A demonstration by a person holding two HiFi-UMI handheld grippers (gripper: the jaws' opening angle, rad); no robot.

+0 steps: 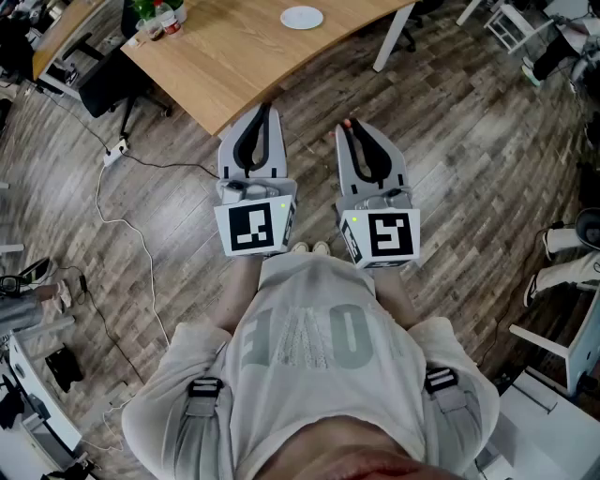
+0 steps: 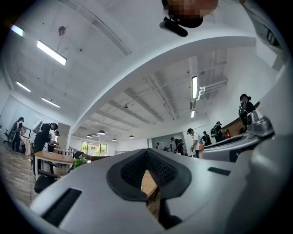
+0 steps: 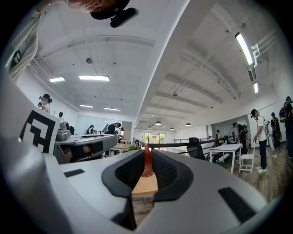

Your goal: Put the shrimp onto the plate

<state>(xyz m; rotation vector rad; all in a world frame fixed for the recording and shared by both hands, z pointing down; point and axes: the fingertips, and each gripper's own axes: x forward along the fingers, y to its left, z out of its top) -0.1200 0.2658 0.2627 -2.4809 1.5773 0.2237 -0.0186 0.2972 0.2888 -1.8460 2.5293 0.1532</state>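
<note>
A small white plate [image 1: 302, 17] lies far off on the wooden table [image 1: 234, 66], near its back edge. My right gripper [image 1: 349, 125] is held over the floor just short of the table. It is shut on an orange-red shrimp [image 3: 147, 162], which stands upright between the dark pads [image 3: 170, 170]; its tip pokes out at the jaw ends [image 1: 346, 122]. My left gripper [image 1: 265, 111] is level with it on the left, jaws meeting at the tips with nothing between them. In the left gripper view only a sliver of table wood [image 2: 147, 183] shows through the jaws.
A green plant and bottles [image 1: 155, 16] stand at the table's left corner. A black office chair [image 1: 103, 86] sits beside it. A power strip with white cable [image 1: 114, 152] lies on the wooden floor. A white table leg [image 1: 394, 37] stands to the right. People stand in the distance.
</note>
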